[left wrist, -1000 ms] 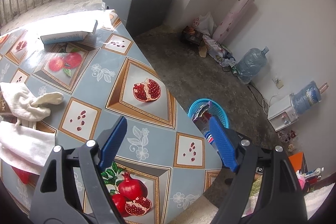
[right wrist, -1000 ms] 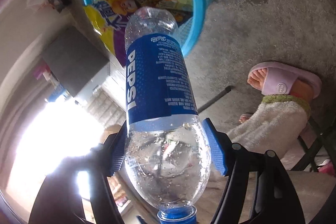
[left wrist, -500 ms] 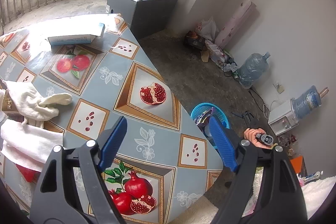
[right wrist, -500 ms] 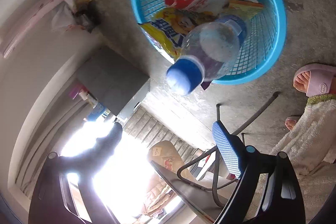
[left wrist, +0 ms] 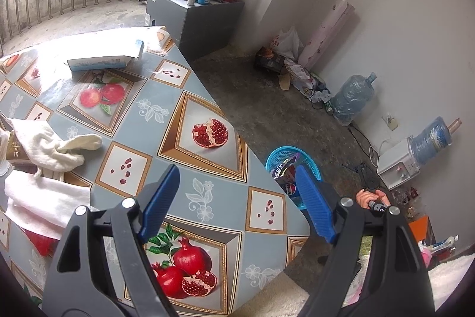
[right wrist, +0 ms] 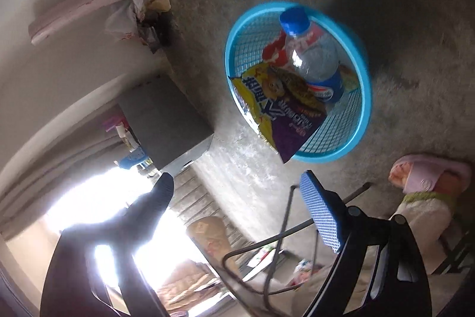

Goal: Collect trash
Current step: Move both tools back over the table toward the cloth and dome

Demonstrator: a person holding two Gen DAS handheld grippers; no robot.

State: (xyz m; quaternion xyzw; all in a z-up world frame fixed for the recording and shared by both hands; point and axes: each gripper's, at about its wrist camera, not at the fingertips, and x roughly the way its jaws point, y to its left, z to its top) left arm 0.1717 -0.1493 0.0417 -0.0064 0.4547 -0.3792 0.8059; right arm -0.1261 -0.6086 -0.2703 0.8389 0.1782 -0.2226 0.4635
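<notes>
In the right wrist view a clear Pepsi bottle (right wrist: 314, 58) with a blue cap lies inside the blue mesh basket (right wrist: 338, 150) on the floor, on top of a yellow and purple snack bag (right wrist: 285, 103) and a red wrapper (right wrist: 273, 52). My right gripper (right wrist: 237, 189) hangs above and beside the basket, open, nothing between its fingers. In the left wrist view my left gripper (left wrist: 237, 183) is open over the near corner of the table (left wrist: 207, 189), holding nothing. The basket (left wrist: 271, 159) shows past the table edge. A light blue box (left wrist: 101, 61) lies at the table's far side.
White cloths (left wrist: 50, 147) lie at the table's left. A person's slippered foot (right wrist: 427, 174) stands beside the basket, and a hand (left wrist: 368, 196) shows low right. A grey cabinet (left wrist: 202, 20), water jugs (left wrist: 353, 97) and a dispenser (left wrist: 397, 165) line the walls. Chair legs (right wrist: 285, 230) cross below.
The right gripper opened and let go of the Pepsi bottle, which dropped into the blue basket; the gripper then rose and drew back. The left gripper stayed nearly still.
</notes>
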